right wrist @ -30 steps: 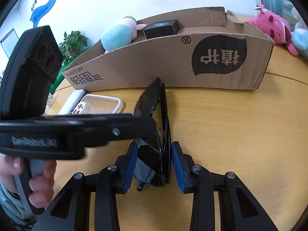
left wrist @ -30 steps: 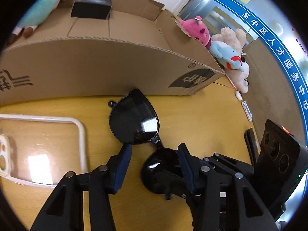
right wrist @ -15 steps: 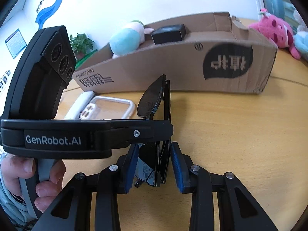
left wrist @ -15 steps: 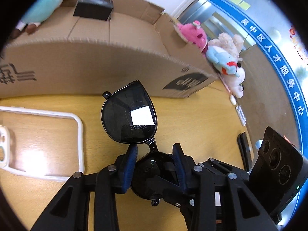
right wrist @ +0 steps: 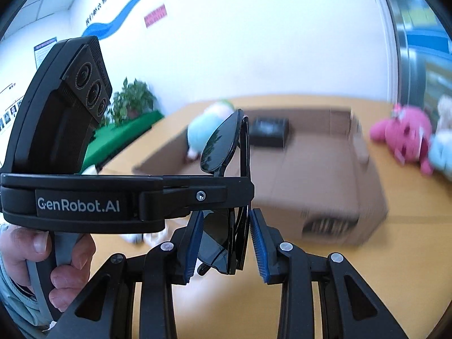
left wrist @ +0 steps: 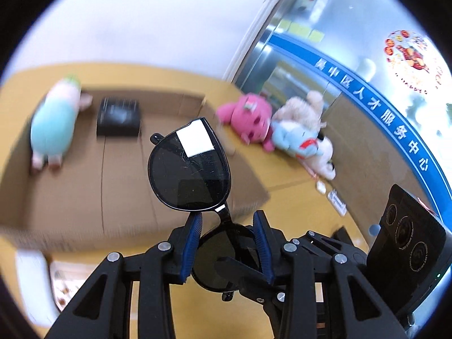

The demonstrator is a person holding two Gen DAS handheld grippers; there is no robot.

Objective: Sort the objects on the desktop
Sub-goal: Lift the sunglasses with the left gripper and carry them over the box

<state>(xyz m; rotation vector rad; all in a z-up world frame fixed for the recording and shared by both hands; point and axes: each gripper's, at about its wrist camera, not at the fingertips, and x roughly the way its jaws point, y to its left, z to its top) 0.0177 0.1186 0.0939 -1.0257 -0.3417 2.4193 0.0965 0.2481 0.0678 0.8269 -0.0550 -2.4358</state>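
Black folded sunglasses (left wrist: 189, 169) are held in the air above the yellow table, in front of the open cardboard box (left wrist: 84, 183). My left gripper (left wrist: 227, 220) is shut on one lens of the sunglasses. My right gripper (right wrist: 224, 220) also holds the folded sunglasses (right wrist: 226, 147) between its blue pads, edge-on in the right wrist view; a small gap shows at the right pad. The left gripper's body (right wrist: 84, 197) crosses that view. Inside the box lie a teal plush (left wrist: 53, 130) and a black box (left wrist: 118, 117).
A pink plush (left wrist: 248, 118) and a blue-and-cream plush (left wrist: 299, 141) lie on the table right of the box. A clear phone case (left wrist: 65, 282) and a white object (left wrist: 28, 268) lie at the lower left. A potted plant (right wrist: 132, 99) stands by the wall.
Both grippers have lifted the sunglasses off the table to above the height of the box's front wall. The view now looks down into the box, with motion blur.
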